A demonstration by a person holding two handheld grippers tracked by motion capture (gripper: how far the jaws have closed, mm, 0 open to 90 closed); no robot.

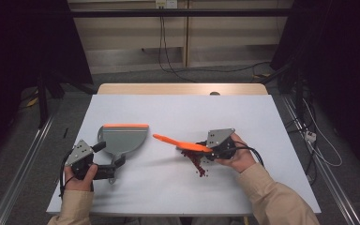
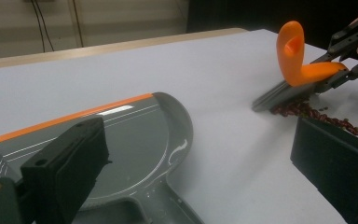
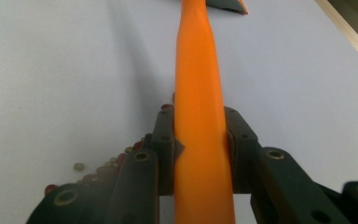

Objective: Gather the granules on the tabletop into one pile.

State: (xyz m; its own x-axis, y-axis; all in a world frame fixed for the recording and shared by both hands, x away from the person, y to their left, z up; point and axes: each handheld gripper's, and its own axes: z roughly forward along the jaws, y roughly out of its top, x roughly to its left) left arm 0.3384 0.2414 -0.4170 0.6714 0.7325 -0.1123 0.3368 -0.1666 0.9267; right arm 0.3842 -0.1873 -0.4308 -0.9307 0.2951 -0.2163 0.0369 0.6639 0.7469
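White table [image 1: 178,112] fills the high view; the left gripper [image 1: 104,168] pinches the grey dustpan's [image 1: 124,138] handle, and right of the dustpan the right gripper [image 1: 207,149] clamps an orange brush [image 1: 180,143] over red beans [image 1: 198,164]. In the left gripper view, the jaws straddle the dustpan [image 2: 135,140], with brush [image 2: 303,70] and beans [image 2: 312,112] to its right. In the right gripper view, pads [image 3: 165,149] press the brush handle [image 3: 200,140], with beans [image 3: 107,168] beside it.

My high view looks down over the white table [image 1: 178,187]; my left gripper view skims low toward the orange-handled plastic brush [image 2: 303,70], which my right gripper view hugs close [image 3: 198,116]
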